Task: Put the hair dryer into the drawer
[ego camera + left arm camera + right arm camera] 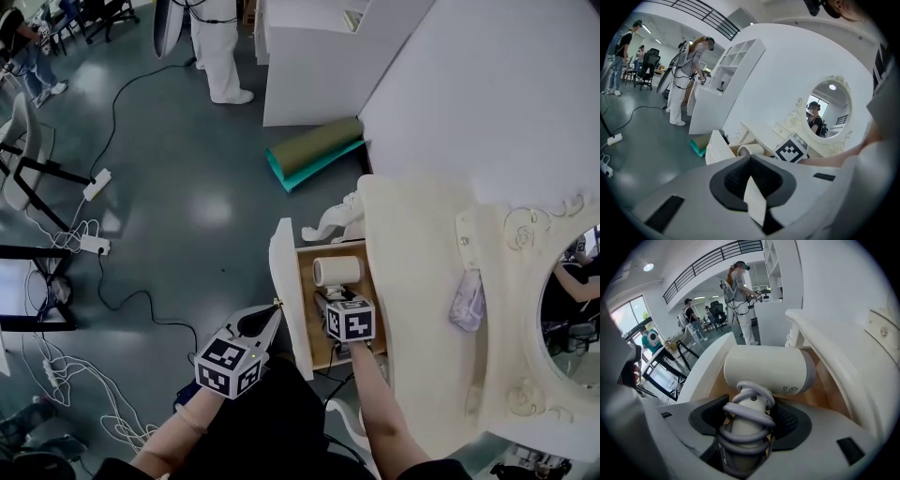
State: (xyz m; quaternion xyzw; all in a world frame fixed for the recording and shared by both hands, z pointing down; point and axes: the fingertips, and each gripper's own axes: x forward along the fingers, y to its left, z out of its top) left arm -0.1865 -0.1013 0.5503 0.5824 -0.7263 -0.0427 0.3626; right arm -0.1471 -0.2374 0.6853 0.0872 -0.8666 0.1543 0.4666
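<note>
At centre, the head view shows the desk's (422, 309) open drawer (286, 281) with the hair dryer (336, 272) inside it, below the right gripper (334, 300), whose marker cube hides the grip. The right gripper view shows it: the fingers grasp the hair dryer's handle, which is wound with grey cord (743, 425). The left gripper (271, 317) is just beside the drawer front, lower left. Only its own view shows its fingers clenched and empty.

Hair dryer (764, 369) smooth matt plastic; drawer (309, 319) bare wood inside; floor (187, 187) glossy.
</note>
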